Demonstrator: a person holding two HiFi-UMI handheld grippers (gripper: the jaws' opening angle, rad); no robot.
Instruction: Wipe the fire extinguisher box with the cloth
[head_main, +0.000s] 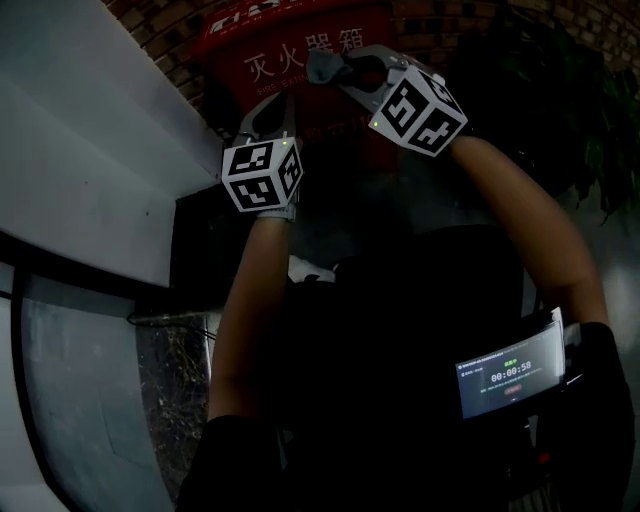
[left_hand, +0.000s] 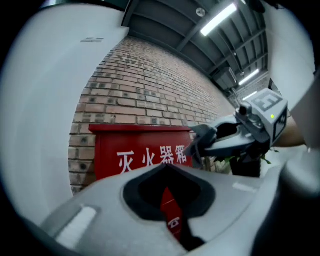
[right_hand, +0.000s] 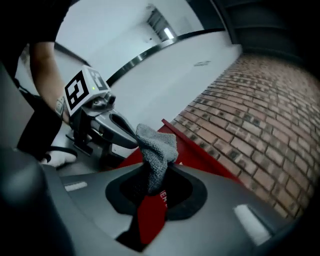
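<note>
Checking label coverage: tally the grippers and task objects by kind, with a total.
grippers: 2 (left gripper, right gripper)
fire extinguisher box: 1
cloth: 1, held in the right gripper
Total: 4

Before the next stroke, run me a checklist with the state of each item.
1. Cloth gripped: ok. The right gripper is shut on the grey cloth, and a bunch of cloth sticks out past the jaws.
2. Cloth at the box: ok. In the head view it sits over the upper front of the fire extinguisher box, by the white lettering.
3. Cloth pressing on the box: cannot tell. No view shows the contact.
4. Left gripper out of the way: ok. It is shut on nothing and sits lower left of the cloth.
5. Dirt left on the box: cannot tell. The front is too dark in the head view.
</note>
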